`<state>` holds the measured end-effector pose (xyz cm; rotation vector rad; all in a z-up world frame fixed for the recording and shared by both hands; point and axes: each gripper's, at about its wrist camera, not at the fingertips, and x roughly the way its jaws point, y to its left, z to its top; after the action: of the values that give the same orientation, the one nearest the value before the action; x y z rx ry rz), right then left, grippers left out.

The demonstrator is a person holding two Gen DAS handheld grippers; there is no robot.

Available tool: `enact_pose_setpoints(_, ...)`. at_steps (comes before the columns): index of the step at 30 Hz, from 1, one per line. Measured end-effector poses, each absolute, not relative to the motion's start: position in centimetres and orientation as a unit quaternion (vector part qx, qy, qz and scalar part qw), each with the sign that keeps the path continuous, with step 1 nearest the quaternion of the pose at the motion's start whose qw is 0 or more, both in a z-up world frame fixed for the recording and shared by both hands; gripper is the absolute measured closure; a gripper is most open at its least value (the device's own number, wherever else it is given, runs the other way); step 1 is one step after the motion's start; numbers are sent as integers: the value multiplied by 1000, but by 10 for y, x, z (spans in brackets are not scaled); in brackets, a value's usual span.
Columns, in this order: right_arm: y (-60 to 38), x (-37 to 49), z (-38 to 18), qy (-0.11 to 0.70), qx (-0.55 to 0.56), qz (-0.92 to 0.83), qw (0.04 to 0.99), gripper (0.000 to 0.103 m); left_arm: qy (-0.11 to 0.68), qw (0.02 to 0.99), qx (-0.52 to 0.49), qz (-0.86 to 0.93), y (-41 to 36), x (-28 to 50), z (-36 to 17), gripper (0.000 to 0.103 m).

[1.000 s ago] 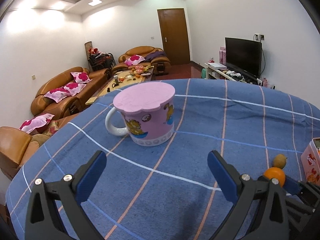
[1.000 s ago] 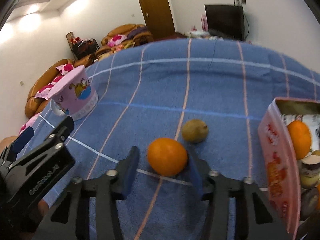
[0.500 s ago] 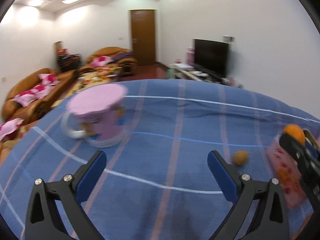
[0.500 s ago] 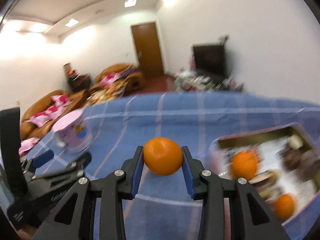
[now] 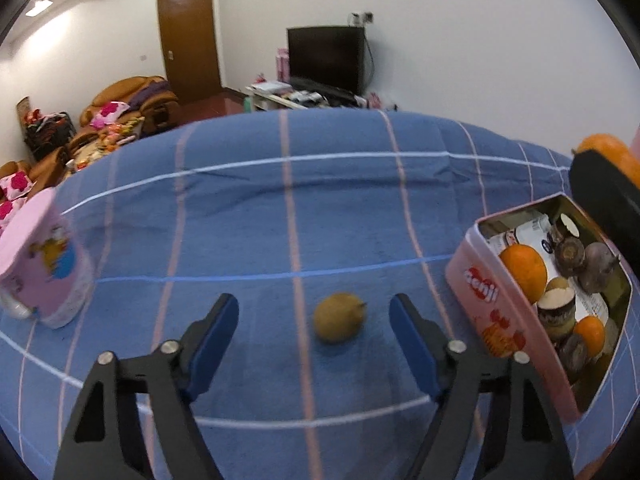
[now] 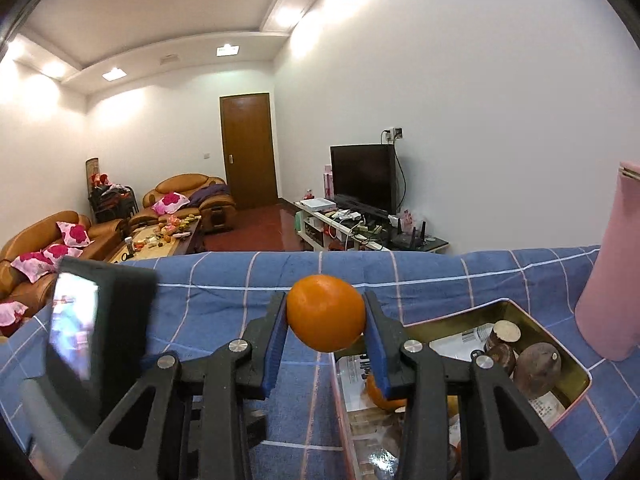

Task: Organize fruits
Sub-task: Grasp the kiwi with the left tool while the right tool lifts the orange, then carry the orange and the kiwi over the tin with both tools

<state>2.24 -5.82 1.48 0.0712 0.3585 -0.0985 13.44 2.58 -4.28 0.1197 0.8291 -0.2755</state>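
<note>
A small yellow-brown fruit [image 5: 339, 317] lies on the blue checked tablecloth [image 5: 320, 208]. My left gripper [image 5: 314, 334] straddles it; its jaws are closing, with a gap on each side of the fruit. My right gripper [image 6: 325, 322] is shut on an orange [image 6: 326, 312], held in the air over the near left edge of the pink tin [image 6: 536, 318]. The pink tin [image 5: 484, 300] holds other oranges [image 5: 523, 271] and several dark round fruits. The held orange [image 5: 608, 152] shows at the right edge of the left wrist view.
A pink lidded mug [image 5: 40, 264] stands at the left of the table. A tall pink container [image 6: 616, 272] stands right of the tin. The back of the left gripper's unit [image 6: 92, 320] sits close on the right gripper's left. Sofas and a television lie beyond the table.
My left gripper swung right from the mug to the small fruit and its jaws narrowed. My right gripper closed on the orange, lifted it off the cloth and brought it over the tin's edge.
</note>
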Motion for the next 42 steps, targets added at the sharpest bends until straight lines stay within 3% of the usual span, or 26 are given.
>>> enact_pose_setpoints(2, -60, 24, 14, 183, 40, -47, 981, 64, 423, 893, 74, -134, 15, 141, -49, 41)
enact_pose_setpoints(8, -60, 29, 8, 194, 42, -41, 979, 64, 433, 889, 64, -135, 16, 146, -49, 57)
enact_pose_setpoints(11, -58, 29, 7, 193, 40, -39, 980, 64, 431, 891, 57, -134, 22, 144, -47, 73)
enact_pose_setpoints(18, -49, 26, 2, 189, 31, -18, 981, 64, 403, 911, 4, -85, 62, 136, -39, 73)
enact_pose_setpoints(28, -32, 20, -4, 187, 19, 21, 982, 64, 316, 948, 19, 23, 96, 105, -21, 73)
enact_pose_setpoints(42, -21, 21, -10, 200, 4, 27, 979, 64, 274, 959, 28, 64, 107, 83, -14, 73)
